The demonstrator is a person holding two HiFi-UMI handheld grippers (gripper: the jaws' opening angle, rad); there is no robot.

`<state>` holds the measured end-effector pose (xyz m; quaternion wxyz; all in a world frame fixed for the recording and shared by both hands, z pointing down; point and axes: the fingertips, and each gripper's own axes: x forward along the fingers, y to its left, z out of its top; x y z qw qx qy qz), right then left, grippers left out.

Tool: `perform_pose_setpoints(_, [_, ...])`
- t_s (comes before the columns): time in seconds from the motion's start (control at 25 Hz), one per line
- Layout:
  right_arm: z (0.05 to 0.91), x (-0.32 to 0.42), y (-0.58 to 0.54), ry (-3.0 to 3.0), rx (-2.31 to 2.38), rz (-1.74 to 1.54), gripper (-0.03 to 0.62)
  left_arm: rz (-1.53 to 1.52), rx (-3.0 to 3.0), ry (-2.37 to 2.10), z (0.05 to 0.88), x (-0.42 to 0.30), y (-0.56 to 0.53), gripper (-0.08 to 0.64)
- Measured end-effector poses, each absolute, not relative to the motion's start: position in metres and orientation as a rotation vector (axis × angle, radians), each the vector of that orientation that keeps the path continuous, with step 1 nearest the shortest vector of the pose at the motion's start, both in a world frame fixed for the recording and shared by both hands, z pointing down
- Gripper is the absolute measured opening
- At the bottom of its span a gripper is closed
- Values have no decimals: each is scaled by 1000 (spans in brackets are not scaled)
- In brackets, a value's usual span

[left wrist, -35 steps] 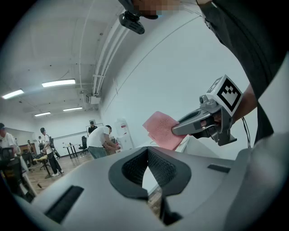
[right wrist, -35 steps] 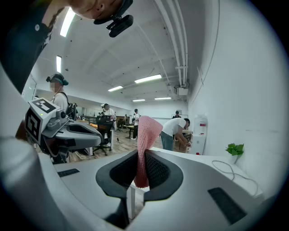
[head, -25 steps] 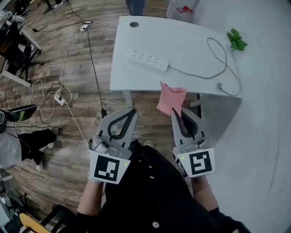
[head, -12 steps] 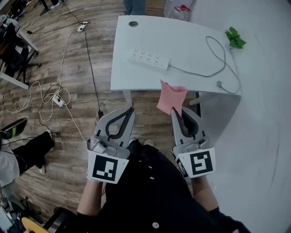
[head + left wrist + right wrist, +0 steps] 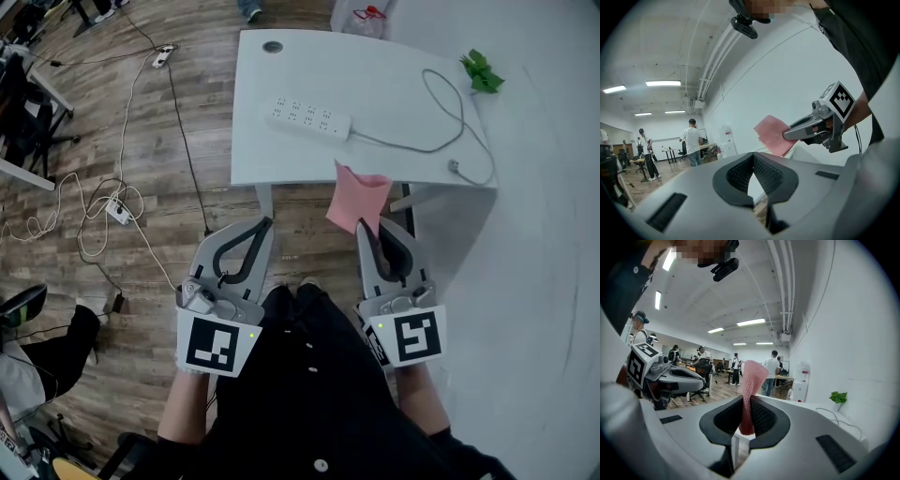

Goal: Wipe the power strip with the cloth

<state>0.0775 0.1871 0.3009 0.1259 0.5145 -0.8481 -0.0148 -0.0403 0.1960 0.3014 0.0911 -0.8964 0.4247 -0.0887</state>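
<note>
Little has shifted in the last second: both grippers hang short of the table's (image 5: 394,94) near edge as before, while a seated person's leg at the left has slid lower in the head view. The right gripper (image 5: 370,227) is clamped on the pink cloth (image 5: 361,192) by one edge, so most of it stands free beyond the tips, likely to give a loose flap for rubbing. The left gripper (image 5: 266,223) has its jaws together on nothing, perhaps kept free to steady things. The power strip (image 5: 309,119) lies toward the table's left edge, well apart from the cloth, its cable (image 5: 441,145) trailing toward the right edge. Wiping looks not yet begun.
</note>
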Motion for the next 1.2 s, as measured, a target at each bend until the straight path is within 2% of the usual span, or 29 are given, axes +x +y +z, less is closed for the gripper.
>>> perform_pose_setpoints(0.44, [303,80,150,-2472,1462,-96,61,-249,-2622,1282,297,-40,166,14])
perform_pose_setpoints(1.2, [305,107,-1,-2583,1249,-130,61,-258,-2541,1401,288,7,30,14])
